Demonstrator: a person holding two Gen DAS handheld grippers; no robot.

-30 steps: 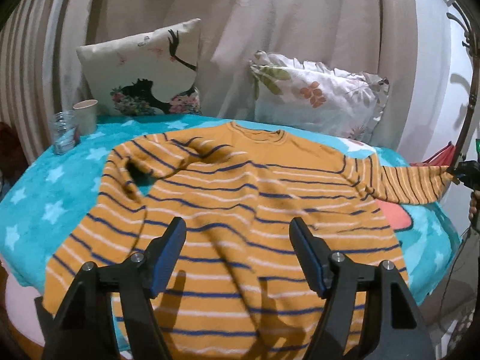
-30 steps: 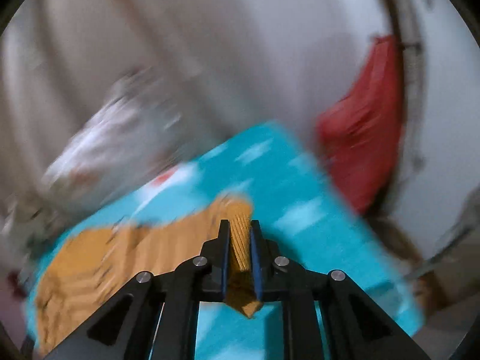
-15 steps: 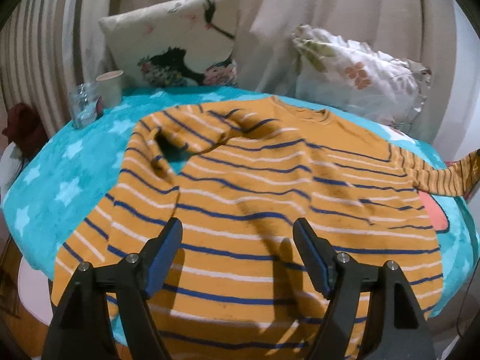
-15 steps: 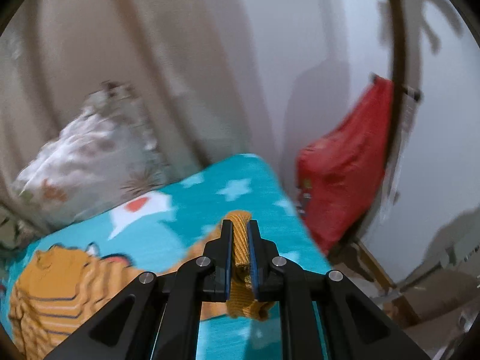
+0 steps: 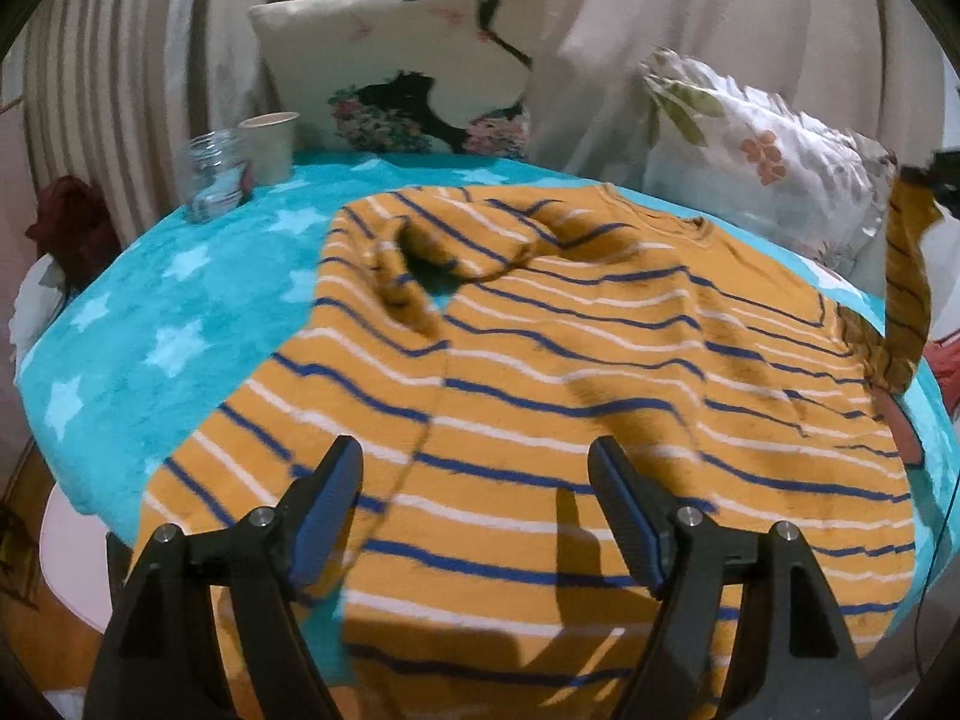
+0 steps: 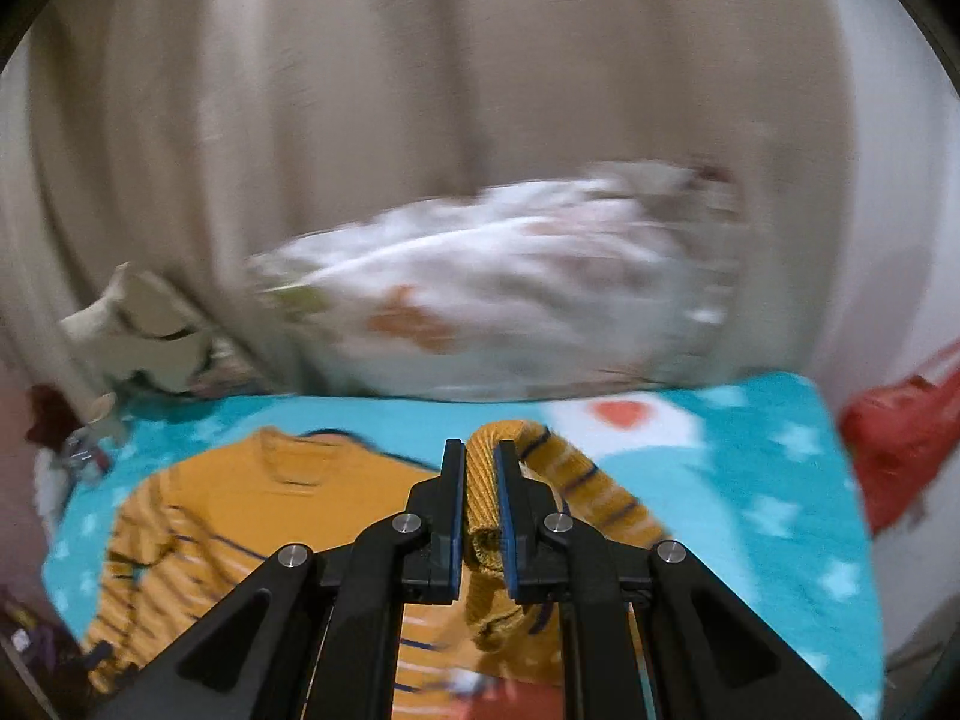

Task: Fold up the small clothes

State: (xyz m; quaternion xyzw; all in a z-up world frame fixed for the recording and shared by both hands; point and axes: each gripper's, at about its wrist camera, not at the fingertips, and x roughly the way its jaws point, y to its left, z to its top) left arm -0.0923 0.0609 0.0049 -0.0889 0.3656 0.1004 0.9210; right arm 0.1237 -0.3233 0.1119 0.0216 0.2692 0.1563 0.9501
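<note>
An orange sweater (image 5: pixel 540 396) with blue and white stripes lies spread on a turquoise star blanket (image 5: pixel 180 324). Its left sleeve is folded over the chest. My left gripper (image 5: pixel 477 510) hovers open over the sweater's lower part, nothing between its blue pads. My right gripper (image 6: pixel 480 504) is shut on the cuff of the right sleeve (image 6: pixel 483 492), lifted above the blanket (image 6: pixel 750 480). In the left wrist view that sleeve (image 5: pixel 906 294) hangs up from the sweater's right shoulder to the right gripper (image 5: pixel 936 177) at the frame's edge.
Two patterned pillows (image 5: pixel 420 60) (image 5: pixel 762 162) lean on curtains behind the blanket. A glass jar (image 5: pixel 210 177) and a paper cup (image 5: pixel 270 144) stand at the back left. A red bag (image 6: pixel 894 444) hangs right of the bed. Dark red cloth (image 5: pixel 72 228) lies at far left.
The right gripper has swung the sleeve cuff up and inward over the sweater; the sleeve went from stretched out sideways to hanging upright. The left gripper came lower and closer to the sweater.
</note>
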